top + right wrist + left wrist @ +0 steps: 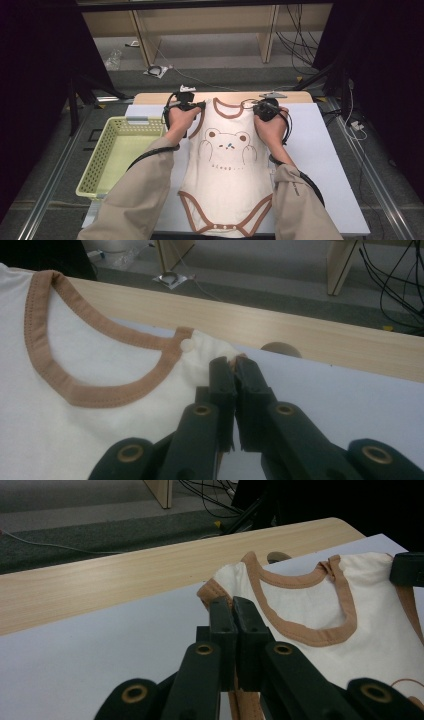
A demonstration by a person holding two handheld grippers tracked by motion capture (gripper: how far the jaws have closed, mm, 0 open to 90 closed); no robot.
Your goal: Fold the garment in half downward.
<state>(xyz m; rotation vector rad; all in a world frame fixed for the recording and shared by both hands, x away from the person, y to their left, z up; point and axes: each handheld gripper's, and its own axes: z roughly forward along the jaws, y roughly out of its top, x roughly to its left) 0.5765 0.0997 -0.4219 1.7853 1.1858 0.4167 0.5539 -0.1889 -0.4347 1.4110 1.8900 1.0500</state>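
Note:
A cream baby bodysuit (225,165) with brown trim and a bear print lies flat on the white mat (325,165), neck opening toward the far edge. My left gripper (199,105) is shut on the bodysuit's left shoulder (216,587), its jaws pressed together over the brown hem. My right gripper (254,106) is shut on the right shoulder (220,352), just beside a small white snap button (186,345). The bodysuit (310,610) spreads out between both grippers. Its crotch snaps lie near the front table edge.
A pale green plastic basket (95,170) stands off the left side of the mat. The wooden table edge (150,97) runs along the far side. Cables and a bag lie on the floor beyond.

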